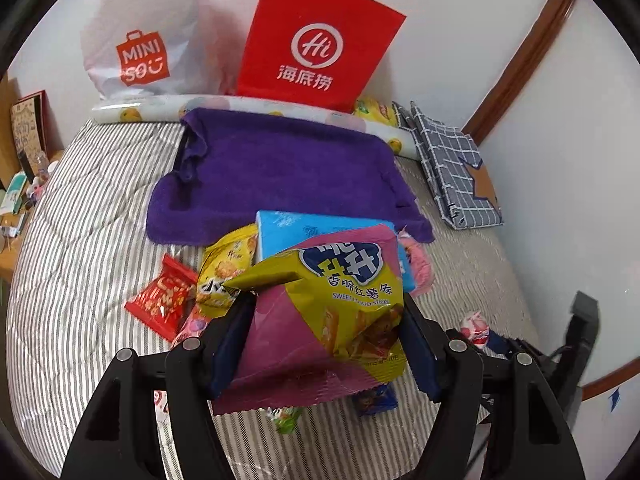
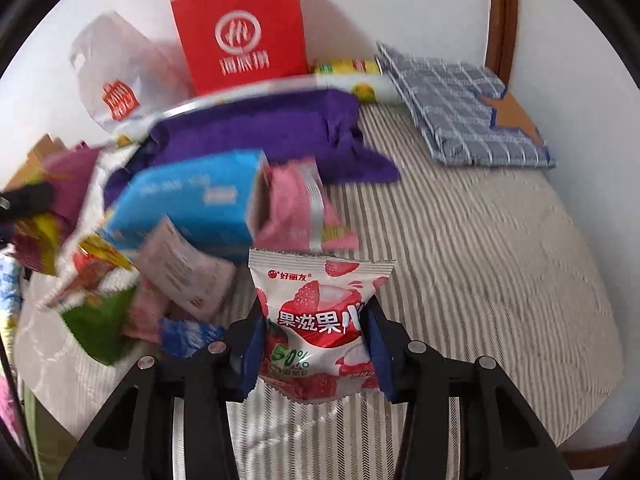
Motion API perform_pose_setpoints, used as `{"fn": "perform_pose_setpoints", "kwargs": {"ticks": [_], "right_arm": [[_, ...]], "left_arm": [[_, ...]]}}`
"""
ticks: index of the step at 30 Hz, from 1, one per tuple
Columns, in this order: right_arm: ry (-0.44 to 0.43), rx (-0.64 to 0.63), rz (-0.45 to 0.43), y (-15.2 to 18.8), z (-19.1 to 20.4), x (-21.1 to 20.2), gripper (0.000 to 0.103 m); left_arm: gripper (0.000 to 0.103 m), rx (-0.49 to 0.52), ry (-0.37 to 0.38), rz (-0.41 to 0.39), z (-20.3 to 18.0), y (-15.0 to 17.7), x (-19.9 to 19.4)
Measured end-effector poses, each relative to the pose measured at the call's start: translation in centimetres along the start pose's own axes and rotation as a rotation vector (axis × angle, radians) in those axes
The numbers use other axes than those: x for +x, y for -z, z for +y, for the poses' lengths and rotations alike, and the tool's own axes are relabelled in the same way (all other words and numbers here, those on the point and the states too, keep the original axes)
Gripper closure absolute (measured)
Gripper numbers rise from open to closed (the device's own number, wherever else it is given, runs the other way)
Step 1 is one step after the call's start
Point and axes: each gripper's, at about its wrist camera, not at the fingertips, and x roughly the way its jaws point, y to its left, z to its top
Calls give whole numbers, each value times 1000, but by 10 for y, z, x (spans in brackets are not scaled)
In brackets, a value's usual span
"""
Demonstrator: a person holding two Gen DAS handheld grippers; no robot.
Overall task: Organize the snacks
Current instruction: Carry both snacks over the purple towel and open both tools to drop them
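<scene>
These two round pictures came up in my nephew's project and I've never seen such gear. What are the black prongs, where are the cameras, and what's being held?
No robot here: a person holds a hand-operated gripper in each hand, each with a wide-angle camera looking along its black jaws. One picture comes from the left gripper, closed on a sweet potato sticks bag. The other comes from the right gripper, closed on a strawberry snack packet. Both look down at a striped bed with a snack pile, a blue pack and a purple towel. A red bag and a white bag stand at the wall.
</scene>
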Motion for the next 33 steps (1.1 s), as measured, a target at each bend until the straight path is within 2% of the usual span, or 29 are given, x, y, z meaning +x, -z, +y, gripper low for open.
{"fn": "perform_pose_setpoints", "kwargs": {"ticks": [5,14,24,33], "right_arm": [[-36,-22,-42,-25,13,-13,59],[-55,-54,-87,-72,31,-11,59],[-46,-73,-131,-128,37,12,59],[-26,-77,-155,-169,36,47,59]], "left_arm": [[33,14,10,-10,-7,-13,-2],[33,26,-15,-35,-5,-46,0],[33,42,-35,-57,-2,-94,16],[33,33,-48,-62,10,-131,49]]}}
